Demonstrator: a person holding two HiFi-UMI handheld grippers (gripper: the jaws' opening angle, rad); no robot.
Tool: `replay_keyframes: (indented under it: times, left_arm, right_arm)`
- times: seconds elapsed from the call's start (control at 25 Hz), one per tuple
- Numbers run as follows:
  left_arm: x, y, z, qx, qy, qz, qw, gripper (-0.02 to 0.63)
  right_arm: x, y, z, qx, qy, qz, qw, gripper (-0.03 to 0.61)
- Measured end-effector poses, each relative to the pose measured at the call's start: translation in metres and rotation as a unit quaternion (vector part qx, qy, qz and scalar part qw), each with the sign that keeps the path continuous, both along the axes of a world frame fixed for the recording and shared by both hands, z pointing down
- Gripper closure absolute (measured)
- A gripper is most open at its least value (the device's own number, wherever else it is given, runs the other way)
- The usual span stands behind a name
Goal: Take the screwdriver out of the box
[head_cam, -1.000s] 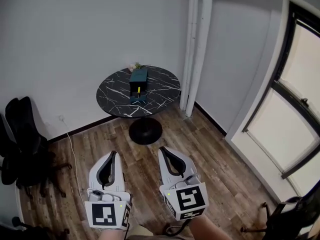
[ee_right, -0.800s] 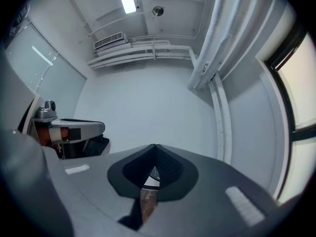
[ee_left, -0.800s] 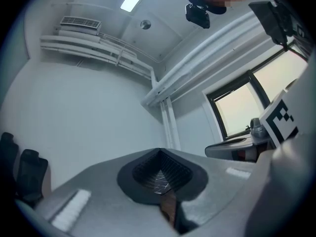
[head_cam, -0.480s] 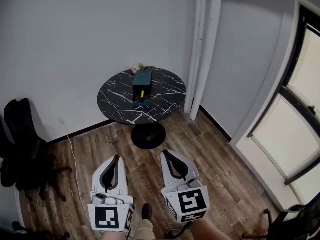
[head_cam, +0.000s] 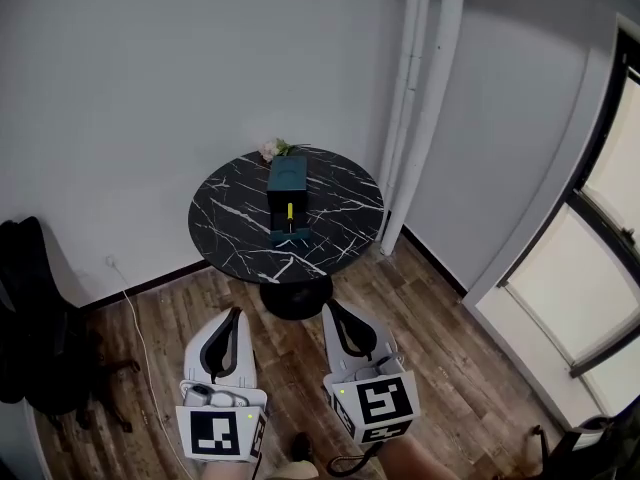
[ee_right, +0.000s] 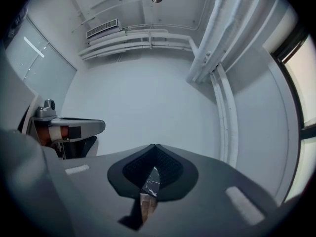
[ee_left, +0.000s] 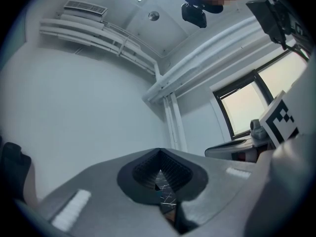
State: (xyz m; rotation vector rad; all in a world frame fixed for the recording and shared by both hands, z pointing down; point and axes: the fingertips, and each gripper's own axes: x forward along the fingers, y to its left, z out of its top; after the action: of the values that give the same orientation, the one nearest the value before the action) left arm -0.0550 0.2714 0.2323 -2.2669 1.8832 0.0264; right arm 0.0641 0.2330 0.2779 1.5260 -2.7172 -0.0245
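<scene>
While both pairs of jaws are seen pressed together with nothing between them, the left tongs [head_cam: 234, 314] and the right tongs [head_cam: 331, 309] are held side by side at six o'clock in the head view, pointed toward twelve o'clock. Well apart from them, at twelve o'clock, one round black marbled table [head_cam: 235, 218] is seen, and on it one long teal box [head_cam: 286, 178] lies open. One screwdriver [head_cam: 290, 212], known by its yellow handle, is seen lying inside the box, toward its near end. One small bunch of flowers [head_cam: 272, 149] is set at the table's far edge, just beside the box. Two white pipes [head_cam: 425, 118] run up the wall at one o'clock, and one dark chair [head_cam: 25, 308] stands at nine o'clock. Nothing of the task is judged done: the table is yet to be reached, and the screwdriver yet to be gripped and lifted out.
</scene>
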Motion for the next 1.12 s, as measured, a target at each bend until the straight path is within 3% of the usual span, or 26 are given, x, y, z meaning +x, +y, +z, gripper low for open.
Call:
replay_keyframes:
  times: [0.44,0.84,1.12]
  left_arm:
    - [-0.052,-0.081,-0.001,0.004,0.011,0.027,0.9996,0.614]
    - [-0.062,-0.144,0.022,-0.017,0.009,0.036,0.9991,0.614]
    - [-0.062,-0.218,0.032,-0.030,-0.004,0.033,0.9990,0.614]
  right_arm:
    - [-0.045,-0.075,-0.005,0.006,0.017,0.032,0.999,0.551]
    - [-0.053,-0.138,0.015,-0.012,0.016,0.042,0.999,0.551]
    - [-0.052,-0.215,0.028,-0.028,0.006,0.045,0.999,0.551]
